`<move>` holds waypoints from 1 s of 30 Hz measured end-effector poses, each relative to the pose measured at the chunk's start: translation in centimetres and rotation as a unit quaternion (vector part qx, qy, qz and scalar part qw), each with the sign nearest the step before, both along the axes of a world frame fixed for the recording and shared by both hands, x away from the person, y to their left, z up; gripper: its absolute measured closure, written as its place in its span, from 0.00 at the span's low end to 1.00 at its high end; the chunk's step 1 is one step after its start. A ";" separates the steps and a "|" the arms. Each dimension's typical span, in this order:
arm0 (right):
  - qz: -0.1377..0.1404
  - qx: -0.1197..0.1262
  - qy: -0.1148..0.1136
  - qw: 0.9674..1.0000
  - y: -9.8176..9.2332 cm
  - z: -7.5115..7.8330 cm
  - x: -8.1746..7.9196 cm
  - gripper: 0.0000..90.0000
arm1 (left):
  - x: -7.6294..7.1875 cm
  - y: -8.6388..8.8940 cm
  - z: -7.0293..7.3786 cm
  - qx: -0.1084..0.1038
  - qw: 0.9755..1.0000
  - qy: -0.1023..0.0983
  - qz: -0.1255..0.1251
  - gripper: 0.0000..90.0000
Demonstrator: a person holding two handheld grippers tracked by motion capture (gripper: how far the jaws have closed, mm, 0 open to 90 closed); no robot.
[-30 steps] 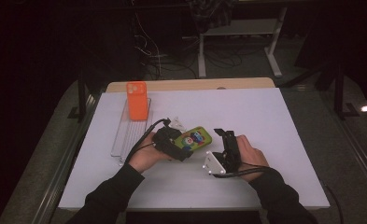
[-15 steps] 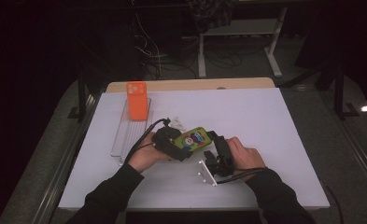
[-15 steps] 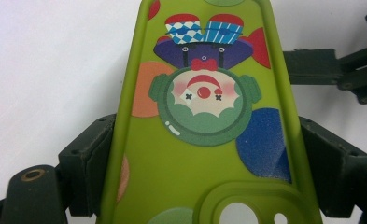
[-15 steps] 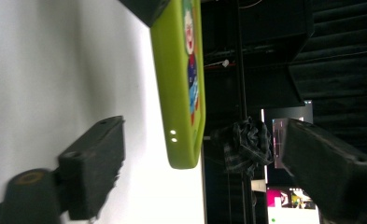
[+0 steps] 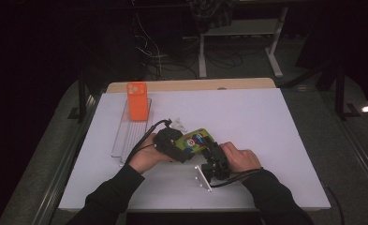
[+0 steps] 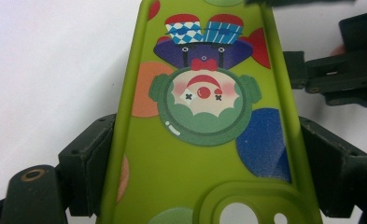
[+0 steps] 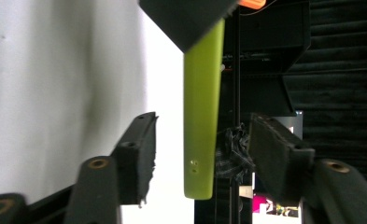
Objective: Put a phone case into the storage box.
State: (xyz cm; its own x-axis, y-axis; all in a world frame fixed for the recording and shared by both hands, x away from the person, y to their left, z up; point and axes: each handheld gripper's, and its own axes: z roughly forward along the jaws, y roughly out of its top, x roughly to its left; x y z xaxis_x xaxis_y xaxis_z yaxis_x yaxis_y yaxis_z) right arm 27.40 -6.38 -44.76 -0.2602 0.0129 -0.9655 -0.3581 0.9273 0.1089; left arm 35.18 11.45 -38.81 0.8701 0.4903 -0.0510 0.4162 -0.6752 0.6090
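The green case is clamped by the left gripper; the right gripper, at 3 o'clock, is spread wide around its edge, so closing off-centre risks twisting it free.

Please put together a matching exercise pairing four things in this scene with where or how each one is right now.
Things:
1. green phone case
2. orange phone case
3. left gripper
4. right gripper

States:
A. open, with its pads on either side of the green case's edge but not touching it
B. standing at the far end of the clear tray
C. shut on the long sides of the green case
D. held above the white table, printed with a clown figure

Pairs: 1-D, 2-B, 3-C, 4-A
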 end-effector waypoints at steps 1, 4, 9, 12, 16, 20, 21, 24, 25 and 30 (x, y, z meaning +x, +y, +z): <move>0.003 -0.006 0.001 1.000 0.1 0.0 0.0 0.51 | 0.0 0.0 0.0 0.000 1.000 0.001 -0.001 0.17; 0.003 -0.010 0.001 1.000 0.2 -0.1 -0.1 0.60 | 0.0 0.0 0.0 0.000 1.000 0.001 -0.003 0.17; -0.002 -0.010 0.004 1.000 0.3 -0.2 -0.2 0.69 | -0.2 -0.3 -0.1 -0.015 1.000 0.008 0.006 0.17; -0.003 -0.009 0.003 1.000 0.3 -0.3 -0.3 0.73 | -0.1 -0.1 0.0 -0.002 1.000 0.005 -0.008 0.17; -0.005 -0.008 0.002 1.000 0.3 -0.3 -0.3 0.79 | -0.1 -0.1 0.0 -0.004 1.000 0.006 -0.009 0.17; -0.006 -0.010 -0.002 1.000 0.3 -0.3 -0.3 0.83 | -0.1 -0.2 0.0 -0.004 1.000 0.005 -0.009 0.17; -0.007 -0.010 -0.003 1.000 0.3 -0.3 -0.3 0.83 | -0.1 -0.1 0.0 -0.004 1.000 0.006 -0.011 0.17; -0.009 -0.008 -0.006 1.000 0.3 -0.2 -0.4 0.84 | -0.1 -0.1 0.0 -0.008 1.000 0.006 -0.014 0.17; -0.010 -0.008 -0.006 1.000 0.3 -0.2 -0.5 0.84 | -0.2 -0.1 0.0 -0.017 1.000 0.003 -0.010 0.16; -0.013 -0.005 -0.007 1.000 0.2 0.1 -0.4 0.84 | -0.5 0.0 0.1 -0.035 0.999 -0.009 -0.013 0.14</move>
State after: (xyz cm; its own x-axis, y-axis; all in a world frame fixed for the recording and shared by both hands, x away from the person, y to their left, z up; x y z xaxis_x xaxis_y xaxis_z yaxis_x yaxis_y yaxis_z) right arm 27.01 -6.14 -44.61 -0.2465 0.0107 -0.9691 -0.3357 0.9371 0.0957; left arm 34.69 11.41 -38.68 0.8835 0.4632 -0.0694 0.3880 -0.6407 0.6625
